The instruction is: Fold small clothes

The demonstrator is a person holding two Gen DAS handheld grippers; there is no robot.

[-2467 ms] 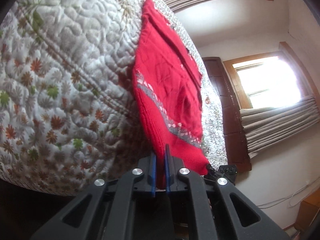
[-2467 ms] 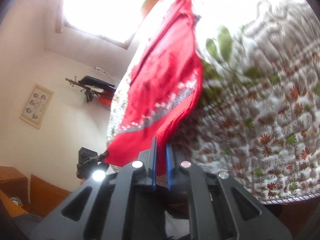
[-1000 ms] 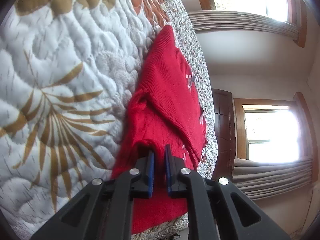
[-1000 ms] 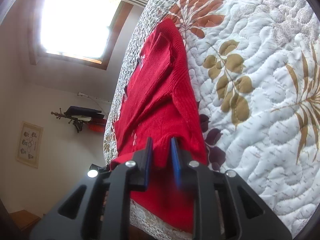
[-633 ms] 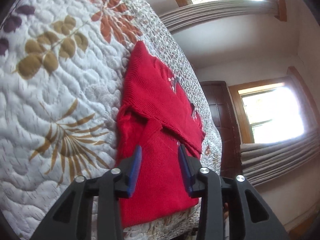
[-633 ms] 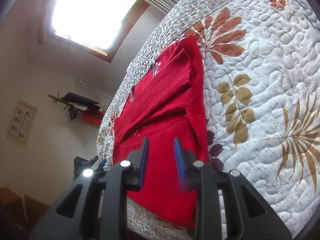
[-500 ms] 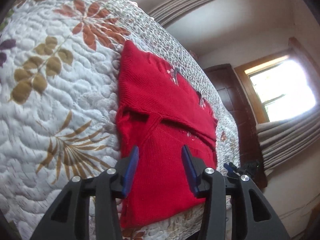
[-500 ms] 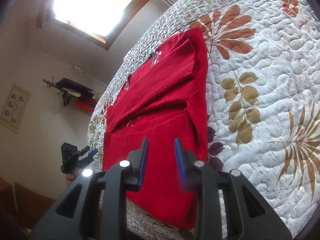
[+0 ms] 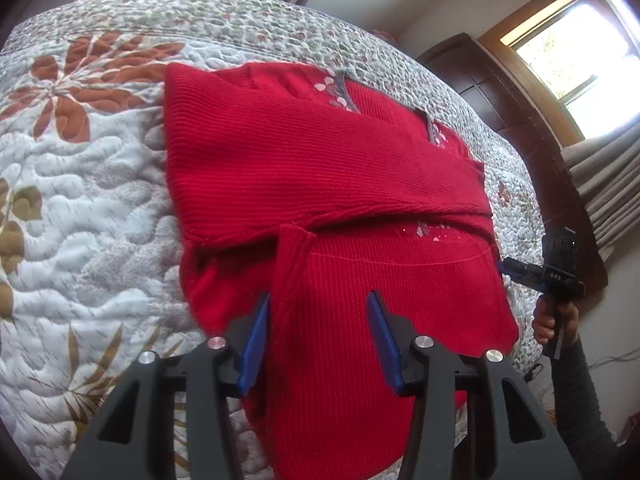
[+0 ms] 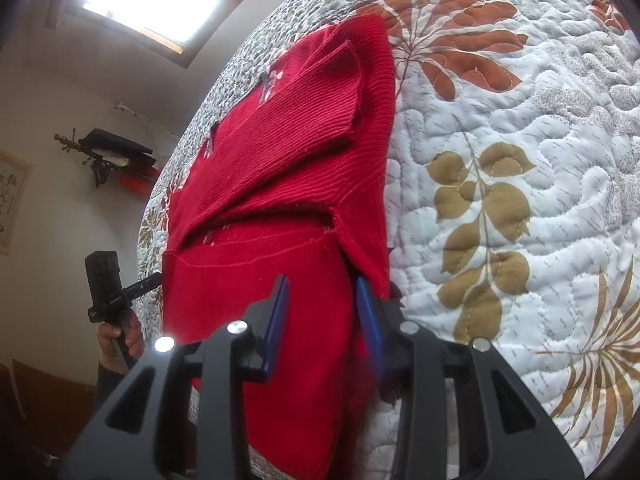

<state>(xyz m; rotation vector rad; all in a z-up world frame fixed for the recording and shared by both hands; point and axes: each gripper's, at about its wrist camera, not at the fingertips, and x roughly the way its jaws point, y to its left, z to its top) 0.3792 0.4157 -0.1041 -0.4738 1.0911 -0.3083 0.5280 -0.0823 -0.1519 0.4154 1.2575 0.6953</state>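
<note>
A red knitted sweater (image 9: 320,176) lies folded on the quilted bedspread (image 9: 80,208), sleeves crossed over the body and the lower part doubled up over them. My left gripper (image 9: 318,300) hovers open over the near fold, its blue pads apart and holding nothing. In the right wrist view the same sweater (image 10: 288,184) lies to the left of the quilt's leaf pattern (image 10: 500,200). My right gripper (image 10: 320,284) is open above the sweater's near right edge. Each gripper shows in the other's view: the right one (image 9: 520,270) in a hand, the left one (image 10: 148,280) likewise.
The quilt (image 10: 520,100) spreads wide to the right of the sweater. A dark wooden door (image 9: 500,92) and a curtained window (image 9: 572,44) stand beyond the bed. A wall shelf (image 10: 108,152) hangs at the left in the right wrist view.
Both grippers carried the sweater's hem up over the body, let go and opened. They have since drawn back from the folded sweater.
</note>
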